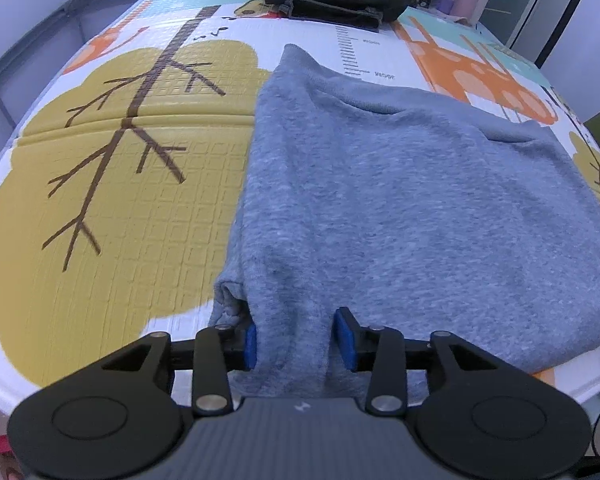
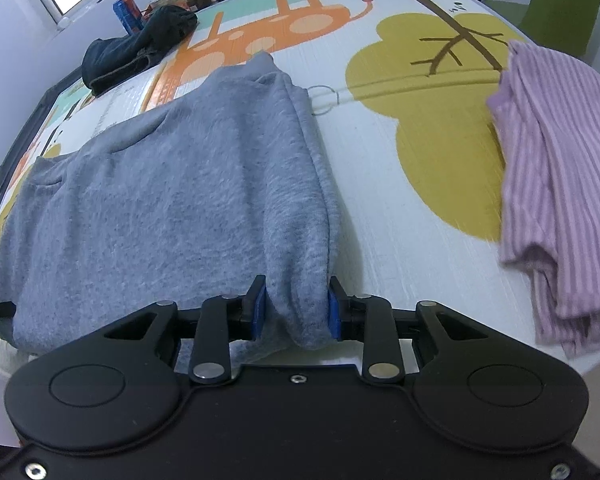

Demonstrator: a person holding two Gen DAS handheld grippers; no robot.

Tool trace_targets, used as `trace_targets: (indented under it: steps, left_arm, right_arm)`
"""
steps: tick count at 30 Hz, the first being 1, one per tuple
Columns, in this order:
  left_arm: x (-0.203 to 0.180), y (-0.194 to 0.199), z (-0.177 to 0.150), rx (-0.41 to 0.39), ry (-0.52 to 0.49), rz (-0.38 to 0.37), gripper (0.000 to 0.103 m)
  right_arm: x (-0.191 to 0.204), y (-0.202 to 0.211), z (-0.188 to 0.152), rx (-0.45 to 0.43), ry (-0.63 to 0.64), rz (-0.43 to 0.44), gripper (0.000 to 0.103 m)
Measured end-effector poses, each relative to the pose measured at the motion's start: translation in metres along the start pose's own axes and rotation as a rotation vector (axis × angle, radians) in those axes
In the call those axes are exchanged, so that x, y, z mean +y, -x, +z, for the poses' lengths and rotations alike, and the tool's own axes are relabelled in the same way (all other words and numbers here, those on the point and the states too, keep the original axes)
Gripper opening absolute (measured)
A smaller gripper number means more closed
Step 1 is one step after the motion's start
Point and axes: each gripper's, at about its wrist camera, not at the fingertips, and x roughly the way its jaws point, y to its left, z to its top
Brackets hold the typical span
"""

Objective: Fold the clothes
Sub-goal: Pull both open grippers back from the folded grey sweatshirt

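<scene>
Left wrist view is showing the left gripper (image 1: 294, 338) straddling the near left corner of the grey garment (image 1: 400, 200), jaws standing apart with a bunch of cloth between them; the left pad is touching the fabric, the right pad is sitting clear of it, so the hold is looking slack rather than pinched. Right wrist view is showing the right gripper (image 2: 296, 308) at the near right corner, both blue pads pressing a thick roll of the same garment (image 2: 160, 200), so that side is gripping. Beyond the jaws, the garment is lying on the printed play-mat surface (image 1: 120, 200), already doubled into a rough rectangle with its side edges turned in. To its right, well apart, a striped pink garment (image 2: 560, 184) is lying crumpled and looks unfolded. Farther off, a dark garment (image 2: 136, 54) is sitting in a heap beside bottles and jars. Judging by this, the grey piece is partly folded, with at least one more fold and two other garments remaining.
</scene>
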Motion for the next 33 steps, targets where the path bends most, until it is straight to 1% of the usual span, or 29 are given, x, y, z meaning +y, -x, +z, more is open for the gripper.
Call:
trace_targets:
  steps: [1,3,6,7,8,10,11,14,19,20,23,27,30,33]
  left_arm:
    - [-0.001,0.001,-0.003,-0.006,-0.001,0.009,0.046]
    - [-0.004,0.004,-0.006,-0.020,-0.005,0.025,0.047]
    - [-0.011,0.009,-0.010,-0.038,-0.021,0.054,0.055]
    - [-0.013,0.011,-0.012,-0.044,-0.025,0.062,0.060]
    - [-0.016,0.013,-0.014,-0.052,-0.027,0.071,0.063]
    - [-0.020,0.019,-0.016,-0.075,-0.024,0.084,0.066]
    - [-0.022,0.022,-0.017,-0.089,-0.022,0.087,0.068]
    - [-0.031,0.031,-0.020,-0.121,-0.027,0.100,0.069]
    - [-0.051,0.045,-0.020,-0.179,-0.059,0.106,0.069]
    - [-0.055,0.049,-0.020,-0.195,-0.066,0.109,0.069]
    - [-0.068,0.064,-0.019,-0.277,-0.085,0.120,0.069]
    - [-0.088,0.080,-0.014,-0.348,-0.138,0.048,0.069]
    - [-0.109,0.075,-0.010,-0.342,-0.179,-0.002,0.068]
    - [-0.130,0.058,-0.007,-0.309,-0.214,-0.051,0.060]
  right_arm:
    - [-0.001,0.002,-0.002,-0.004,-0.001,-0.001,0.033]
    - [-0.003,0.005,-0.006,-0.013,-0.013,-0.007,0.038]
    - [-0.007,0.011,-0.009,-0.028,-0.033,0.002,0.043]
    - [-0.007,0.013,-0.010,-0.033,-0.035,0.001,0.043]
    - [-0.007,0.015,-0.011,-0.039,-0.031,0.000,0.046]
    - [-0.009,0.019,-0.013,-0.046,-0.039,-0.003,0.058]
    - [-0.010,0.021,-0.015,-0.050,-0.048,-0.001,0.067]
    - [-0.016,0.028,-0.021,-0.076,-0.064,0.037,0.068]
    - [-0.020,0.032,-0.028,-0.079,-0.060,0.048,0.069]
    - [-0.022,0.033,-0.030,-0.083,-0.075,0.055,0.069]
    - [-0.030,0.035,-0.035,-0.089,-0.116,0.095,0.069]
    - [-0.044,0.034,-0.043,-0.086,-0.204,0.138,0.069]
    - [-0.054,0.032,-0.048,-0.088,-0.275,0.175,0.069]
    - [-0.061,0.027,-0.053,-0.086,-0.336,0.211,0.069]
